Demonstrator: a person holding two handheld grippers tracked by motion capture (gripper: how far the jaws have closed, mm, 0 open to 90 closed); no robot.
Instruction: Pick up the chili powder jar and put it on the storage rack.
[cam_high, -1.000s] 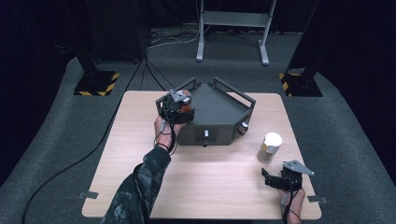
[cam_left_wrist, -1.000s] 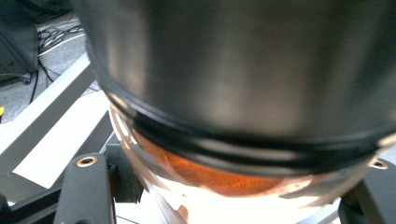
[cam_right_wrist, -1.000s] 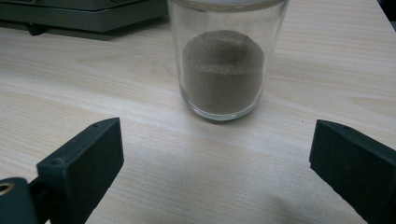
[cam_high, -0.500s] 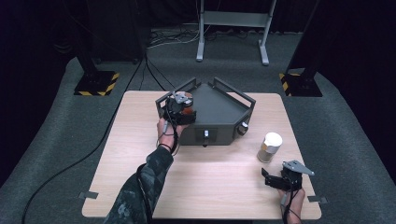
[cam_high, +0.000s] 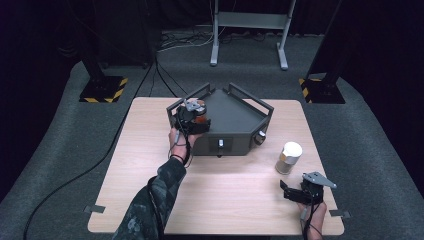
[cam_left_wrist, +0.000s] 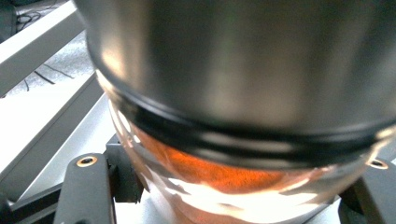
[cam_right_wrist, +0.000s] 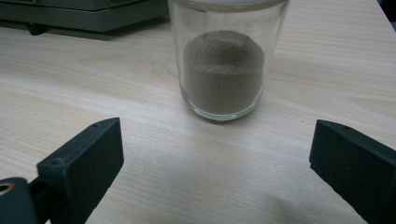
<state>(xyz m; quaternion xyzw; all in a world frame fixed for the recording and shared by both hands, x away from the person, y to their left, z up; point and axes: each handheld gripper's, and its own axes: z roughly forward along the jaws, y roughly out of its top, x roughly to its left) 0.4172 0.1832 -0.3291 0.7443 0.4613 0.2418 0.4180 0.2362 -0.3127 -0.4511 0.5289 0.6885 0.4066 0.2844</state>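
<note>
Over the grey tray (cam_high: 235, 117) on the table (cam_high: 150, 165), your left gripper (cam_high: 192, 116) is clenched on a jar of orange spice (cam_left_wrist: 224, 172), held just above the tray's near-left corner; this looks like the placing step. Your right gripper (cam_high: 299, 191) rests released, jaws wide, the brown-powder jar (cam_right_wrist: 223, 70) just ahead; next, probably lower, let go, then close on that one.
</note>
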